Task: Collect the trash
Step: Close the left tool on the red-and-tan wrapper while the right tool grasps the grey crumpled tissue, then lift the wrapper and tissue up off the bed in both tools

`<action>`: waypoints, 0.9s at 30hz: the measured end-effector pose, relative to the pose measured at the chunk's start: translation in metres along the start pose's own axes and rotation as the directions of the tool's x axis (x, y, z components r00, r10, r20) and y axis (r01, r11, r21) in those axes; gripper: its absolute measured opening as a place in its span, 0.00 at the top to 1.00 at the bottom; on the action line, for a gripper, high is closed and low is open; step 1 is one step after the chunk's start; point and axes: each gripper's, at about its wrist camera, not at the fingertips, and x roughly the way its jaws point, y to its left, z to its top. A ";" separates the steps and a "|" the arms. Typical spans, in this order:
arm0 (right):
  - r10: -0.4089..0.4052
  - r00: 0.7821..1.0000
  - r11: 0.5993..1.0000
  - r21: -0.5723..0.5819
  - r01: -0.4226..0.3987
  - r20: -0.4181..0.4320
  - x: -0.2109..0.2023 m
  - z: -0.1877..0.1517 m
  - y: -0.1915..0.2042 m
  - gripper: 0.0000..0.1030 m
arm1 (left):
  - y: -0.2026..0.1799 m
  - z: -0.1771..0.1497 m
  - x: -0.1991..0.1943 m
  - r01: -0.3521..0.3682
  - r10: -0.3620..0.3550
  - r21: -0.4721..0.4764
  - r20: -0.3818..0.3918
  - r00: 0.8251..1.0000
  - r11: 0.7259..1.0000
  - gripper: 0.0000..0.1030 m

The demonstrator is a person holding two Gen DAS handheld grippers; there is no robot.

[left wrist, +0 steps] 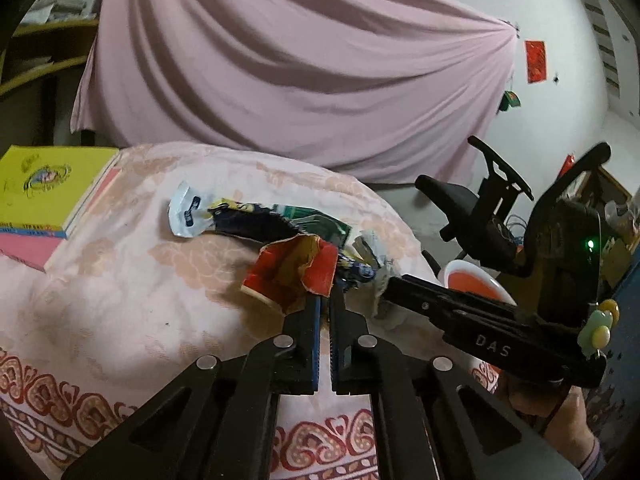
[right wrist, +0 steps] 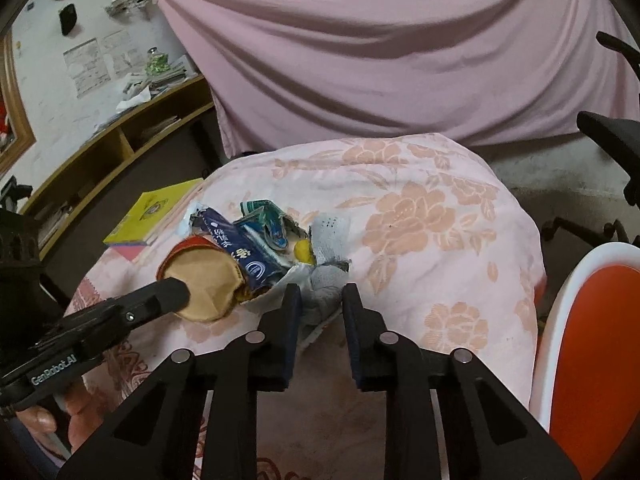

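Observation:
A pile of trash lies on the pink flowered cloth (left wrist: 120,280): a torn red and brown paper piece (left wrist: 292,272), a dark blue wrapper (right wrist: 240,252), a green wrapper (right wrist: 264,220), a white wrapper (left wrist: 186,216) and a grey-white cloth scrap (right wrist: 326,276). My left gripper (left wrist: 325,300) is shut on the edge of the red paper piece (right wrist: 204,280). My right gripper (right wrist: 318,292) is open, with its fingers on either side of the grey-white scrap. The right gripper also shows in the left wrist view (left wrist: 394,284), at the pile's right side.
A yellow book (left wrist: 44,184) on a pink one lies at the table's left; it also shows in the right wrist view (right wrist: 154,212). An orange and white chair (right wrist: 592,344) stands to the right. A pink sheet (left wrist: 300,60) hangs behind. A wooden shelf (right wrist: 120,148) is at the left.

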 end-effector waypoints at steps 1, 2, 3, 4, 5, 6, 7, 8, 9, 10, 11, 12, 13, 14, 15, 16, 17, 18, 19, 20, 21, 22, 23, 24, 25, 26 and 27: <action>-0.009 1.000 1.000 -0.009 0.010 0.004 -0.002 -0.001 0.002 0.83 | -0.003 -0.001 -0.001 -0.002 0.002 0.018 0.004 1.000 1.000 0.98; -0.019 1.000 1.000 -0.019 0.019 0.013 -0.006 -0.002 0.004 0.83 | -0.007 -0.002 -0.003 -0.006 0.005 0.036 0.013 1.000 0.999 0.98; -0.027 0.999 0.999 -0.027 0.027 0.024 -0.010 -0.004 0.006 0.83 | -0.010 -0.004 -0.006 -0.012 0.010 0.053 0.026 1.000 0.999 0.98; -0.034 0.999 0.999 -0.034 0.035 0.036 -0.013 -0.005 0.007 0.83 | -0.014 -0.005 -0.007 -0.015 0.012 0.066 0.038 0.999 0.998 0.98; -0.044 0.998 0.998 -0.040 0.046 0.052 -0.017 -0.006 0.009 0.83 | -0.018 -0.007 -0.011 -0.018 0.013 0.088 0.058 0.998 0.996 0.98; -0.058 0.995 0.997 -0.050 0.062 0.085 -0.025 -0.009 0.011 0.84 | -0.023 -0.009 -0.016 -0.023 0.014 0.112 0.080 0.997 0.993 0.98; -0.064 0.992 0.996 -0.055 0.071 0.111 -0.031 -0.010 0.014 0.84 | -0.027 -0.012 -0.019 -0.029 0.015 0.136 0.101 0.995 0.990 0.98; -0.070 0.987 0.995 -0.060 0.079 0.144 -0.038 -0.013 0.015 0.84 | -0.032 -0.015 -0.023 -0.035 0.016 0.156 0.122 0.992 0.987 0.98; -0.072 0.983 0.995 -0.062 0.084 0.167 -0.043 -0.014 0.016 0.84 | -0.035 -0.017 -0.028 -0.041 0.015 0.177 0.147 0.989 0.983 0.98; -0.074 0.976 0.994 -0.064 0.089 0.205 -0.051 -0.017 0.017 0.84 | -0.040 -0.021 -0.033 -0.050 0.014 0.201 0.175 0.984 0.978 0.98; -0.076 0.970 0.994 -0.064 0.093 0.231 -0.057 -0.019 0.017 0.84 | -0.045 -0.024 -0.037 -0.064 0.016 0.226 0.206 0.978 0.972 0.98; -0.075 0.962 0.993 -0.064 0.095 0.262 -0.063 -0.022 0.018 0.84 | -0.048 -0.027 -0.040 -0.076 0.019 0.243 0.228 0.974 0.967 0.98; -0.071 0.952 0.994 -0.063 0.094 0.297 -0.070 -0.024 0.018 0.84 | -0.053 -0.029 -0.042 -0.089 0.022 0.261 0.250 0.968 0.961 0.98; -0.065 0.944 0.994 -0.063 0.090 0.324 -0.076 -0.026 0.018 0.84 | -0.056 -0.032 -0.045 -0.104 0.025 0.277 0.274 0.961 0.955 0.98; -0.056 0.933 0.995 -0.063 0.083 0.355 -0.081 -0.028 0.018 0.84 | -0.058 -0.034 -0.048 -0.113 0.026 0.287 0.290 0.957 0.951 0.98; -0.055 0.920 0.995 -0.061 0.085 0.388 -0.088 -0.031 0.018 0.84 | -0.061 -0.036 -0.050 -0.129 0.032 0.297 0.312 0.950 0.946 0.98; -0.056 0.912 0.994 -0.060 0.087 0.407 -0.091 -0.032 0.018 0.84 | -0.063 -0.037 -0.051 -0.139 0.035 0.301 0.325 0.945 0.944 0.98; -0.051 0.902 0.995 -0.060 0.085 0.430 -0.096 -0.035 0.018 0.84 | -0.064 -0.039 -0.052 -0.148 0.038 0.303 0.339 0.940 0.941 0.98; -0.050 0.889 0.994 -0.060 0.087 0.455 -0.101 -0.037 0.018 0.84 | -0.065 -0.040 -0.053 -0.157 0.042 0.304 0.354 0.934 0.939 0.98; -0.056 0.877 0.994 -0.059 0.095 0.477 -0.106 -0.039 0.018 0.84 | -0.065 -0.042 -0.056 -0.168 0.045 0.303 0.373 0.927 0.938 0.98; -0.056 0.870 0.993 -0.060 0.098 0.489 -0.108 -0.040 0.018 0.84 | -0.066 -0.043 -0.058 -0.176 0.045 0.302 0.393 0.918 0.937 0.98; -0.054 0.857 0.993 -0.061 0.099 0.512 -0.112 -0.042 0.019 0.84 | -0.066 -0.045 -0.061 -0.177 0.040 0.302 0.410 0.911 0.937 0.98; -0.055 0.847 0.993 -0.061 0.103 0.529 -0.115 -0.043 0.020 0.84 | -0.066 -0.045 -0.063 -0.177 0.034 0.301 0.424 0.905 0.937 0.98; -0.057 0.831 0.992 -0.065 0.112 0.553 -0.120 -0.045 0.021 0.84 | -0.069 -0.046 -0.066 -0.176 0.025 0.302 0.446 0.895 0.937 0.98; -0.062 0.819 0.989 -0.072 0.125 0.570 -0.123 -0.047 0.022 0.84 | -0.071 -0.047 -0.067 -0.179 0.020 0.304 0.461 0.887 0.936 0.98; -0.068 0.810 0.987 -0.078 0.139 0.583 -0.126 -0.048 0.024 0.84 | -0.075 -0.049 -0.068 -0.184 0.016 0.306 0.478 0.878 0.934 0.98; -0.077 0.797 0.983 -0.088 0.162 0.599 -0.130 -0.050 0.026 0.84 | -0.075 -0.048 -0.069 -0.182 0.010 0.310 0.485 0.874 0.933 0.98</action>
